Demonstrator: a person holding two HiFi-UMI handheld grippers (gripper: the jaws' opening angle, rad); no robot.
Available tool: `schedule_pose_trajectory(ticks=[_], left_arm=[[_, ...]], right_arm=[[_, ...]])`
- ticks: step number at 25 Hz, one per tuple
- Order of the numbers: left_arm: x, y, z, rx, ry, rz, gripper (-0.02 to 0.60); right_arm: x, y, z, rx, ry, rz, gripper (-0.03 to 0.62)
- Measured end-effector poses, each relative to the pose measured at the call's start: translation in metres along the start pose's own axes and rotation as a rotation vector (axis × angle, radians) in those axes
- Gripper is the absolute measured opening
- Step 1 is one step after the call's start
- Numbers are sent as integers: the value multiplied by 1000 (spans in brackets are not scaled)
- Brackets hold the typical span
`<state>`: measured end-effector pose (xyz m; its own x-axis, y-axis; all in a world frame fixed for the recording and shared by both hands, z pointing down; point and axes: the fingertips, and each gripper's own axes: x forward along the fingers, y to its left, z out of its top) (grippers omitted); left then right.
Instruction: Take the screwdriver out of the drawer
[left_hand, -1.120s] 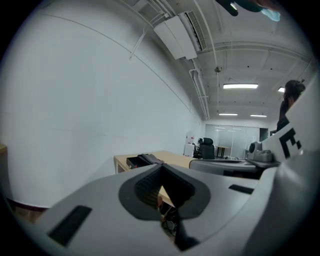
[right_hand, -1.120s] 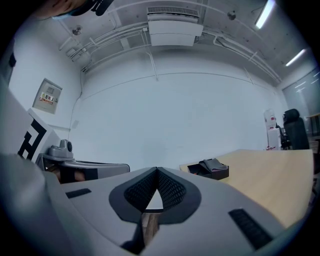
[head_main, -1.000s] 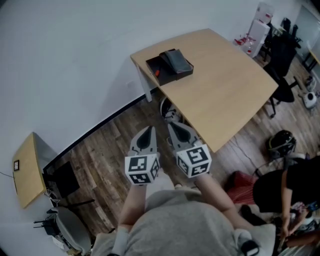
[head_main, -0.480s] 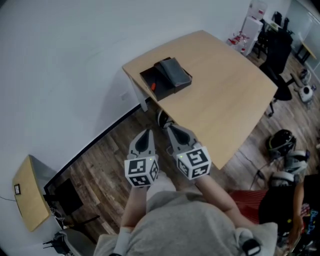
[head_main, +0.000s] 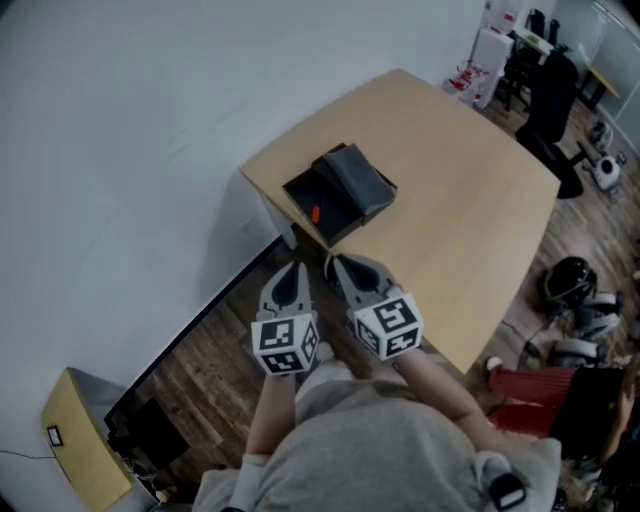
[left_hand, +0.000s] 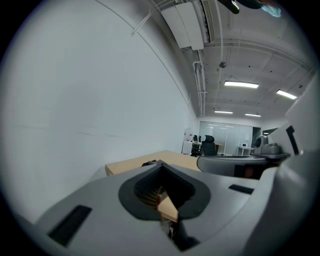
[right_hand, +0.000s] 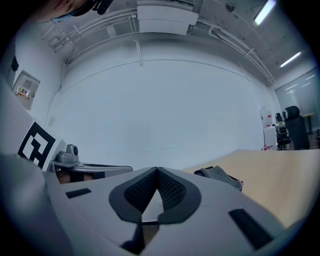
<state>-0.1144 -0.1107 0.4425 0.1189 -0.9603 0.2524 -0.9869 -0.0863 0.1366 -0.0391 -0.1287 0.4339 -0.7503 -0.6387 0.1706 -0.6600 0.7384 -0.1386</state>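
A black drawer box (head_main: 340, 190) sits on the near corner of a light wood table (head_main: 470, 190), with a dark grey slab on its top. Its drawer stands open toward me, and an orange-handled screwdriver (head_main: 315, 214) shows inside. Both grippers hang side by side over the wooden floor, just short of the table's edge. My left gripper (head_main: 293, 266) is shut and empty, its tips meeting in the left gripper view (left_hand: 159, 164). The right gripper (head_main: 343, 262) is shut with nothing in it (right_hand: 157, 170). From the right gripper view the box (right_hand: 220, 176) lies ahead to the right.
A white wall runs along the left. A black office chair (head_main: 553, 95) stands beyond the table's far corner. A black helmet (head_main: 568, 280) and a red bag (head_main: 530, 405) lie on the floor at right. A small wooden shelf (head_main: 75, 455) sits at the lower left.
Both grippers have travelled together toward the table, still shut. The table corner and the black box now lie much closer in front of them.
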Motion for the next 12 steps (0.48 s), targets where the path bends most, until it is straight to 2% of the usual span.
schedule_pose_trajectory(ticks=[5,12], left_arm=[[44,35,17,13,1,-41,0],[95,68,22,32,27,-106,0]], right_arm=[[53,-14,10,-2,0,-38,-2],[107,-35,6,16,24,-102,-2]])
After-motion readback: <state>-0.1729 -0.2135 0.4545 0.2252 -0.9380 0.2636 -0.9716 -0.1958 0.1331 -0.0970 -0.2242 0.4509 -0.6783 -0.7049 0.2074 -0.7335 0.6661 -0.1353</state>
